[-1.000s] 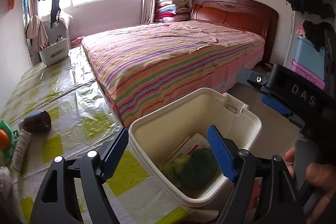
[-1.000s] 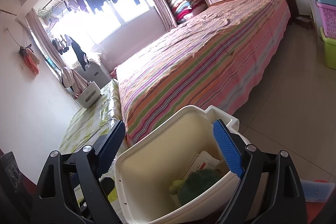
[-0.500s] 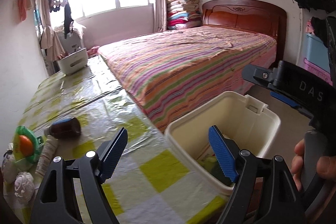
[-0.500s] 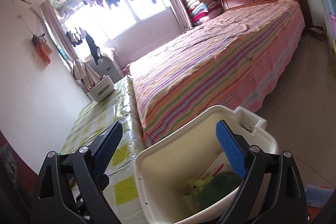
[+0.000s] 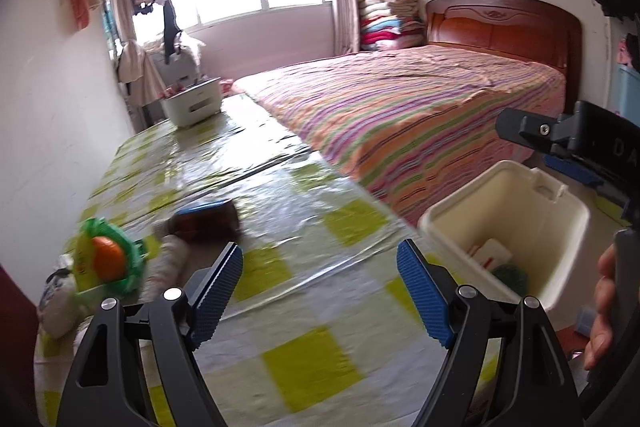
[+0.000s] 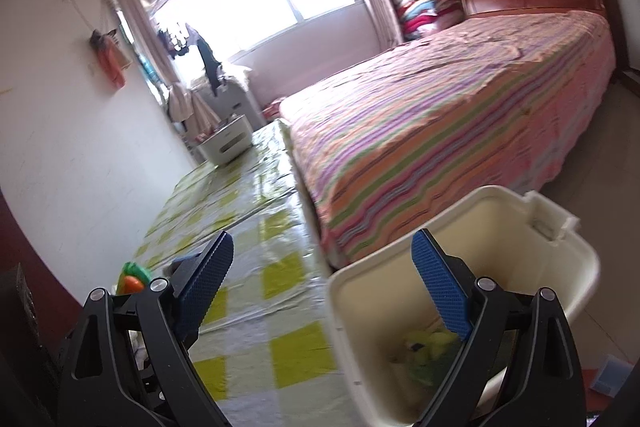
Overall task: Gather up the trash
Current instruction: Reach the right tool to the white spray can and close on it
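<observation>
A cream trash bin [image 5: 560, 227] stands at the right edge of the yellow-checked table [image 5: 280, 267], with paper and green trash inside; it also shows in the right wrist view [image 6: 540, 259]. On the table's left lie a brown bottle with a blue cap [image 5: 204, 223], a green-and-orange toy [image 5: 106, 259] and a pale crumpled wrapper [image 5: 168, 263]. My left gripper [image 5: 320, 291] is open and empty above the table. My right gripper [image 6: 322, 287] is open and empty over the bin's left rim.
A striped bed [image 5: 420, 115] runs along the table's right side. A white basket [image 5: 192, 103] stands at the table's far end. Wall on the left. My right hand and its gripper body [image 5: 580, 147] show at the right of the left wrist view.
Both grippers have swung left, away from the bin and toward the table. The bottle, toy and wrapper have come further into the left wrist view. Both grippers stay open.
</observation>
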Tool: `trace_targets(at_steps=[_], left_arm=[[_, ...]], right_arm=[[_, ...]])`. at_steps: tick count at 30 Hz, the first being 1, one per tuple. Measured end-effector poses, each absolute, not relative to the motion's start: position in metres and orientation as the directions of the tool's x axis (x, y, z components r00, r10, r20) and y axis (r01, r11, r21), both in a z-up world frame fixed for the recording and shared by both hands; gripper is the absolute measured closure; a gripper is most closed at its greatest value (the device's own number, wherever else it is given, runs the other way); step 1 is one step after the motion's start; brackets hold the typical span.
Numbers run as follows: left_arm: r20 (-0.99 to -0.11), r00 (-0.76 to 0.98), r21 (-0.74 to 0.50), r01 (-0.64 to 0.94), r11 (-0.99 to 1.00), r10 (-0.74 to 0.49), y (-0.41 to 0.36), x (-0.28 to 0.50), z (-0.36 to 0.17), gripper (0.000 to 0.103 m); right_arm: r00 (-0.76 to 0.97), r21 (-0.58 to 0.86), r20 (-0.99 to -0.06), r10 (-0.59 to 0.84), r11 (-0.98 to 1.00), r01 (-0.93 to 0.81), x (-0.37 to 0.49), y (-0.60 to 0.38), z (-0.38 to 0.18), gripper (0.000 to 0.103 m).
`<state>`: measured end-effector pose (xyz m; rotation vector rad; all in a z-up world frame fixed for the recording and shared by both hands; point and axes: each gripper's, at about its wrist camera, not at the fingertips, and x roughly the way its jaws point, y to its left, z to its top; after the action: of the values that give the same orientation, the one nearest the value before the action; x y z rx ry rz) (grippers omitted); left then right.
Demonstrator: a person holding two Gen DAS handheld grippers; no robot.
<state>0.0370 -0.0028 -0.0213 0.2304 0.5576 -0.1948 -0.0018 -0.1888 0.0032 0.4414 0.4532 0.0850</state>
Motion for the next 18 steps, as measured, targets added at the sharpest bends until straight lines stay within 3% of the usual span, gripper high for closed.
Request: trace_targets(at_steps=[8, 18], left_arm=[[-0.527, 0.85, 0.187, 0.143, 0.972, -0.024, 0.045, 0.036, -0.018, 0.026], [-0.538, 0.841, 0.129, 0.004, 0.992, 0.067, 0.117, 0.035, -0.014, 0.026]], right_arm=[[0.876, 0.399, -0.409, 0.255, 0.914, -0.08, 0.009, -0.132, 0.009, 0.013], [0.849, 0.341, -0.413, 0.329, 0.92, -0.191, 0.013, -0.07, 0.012, 0.013]])
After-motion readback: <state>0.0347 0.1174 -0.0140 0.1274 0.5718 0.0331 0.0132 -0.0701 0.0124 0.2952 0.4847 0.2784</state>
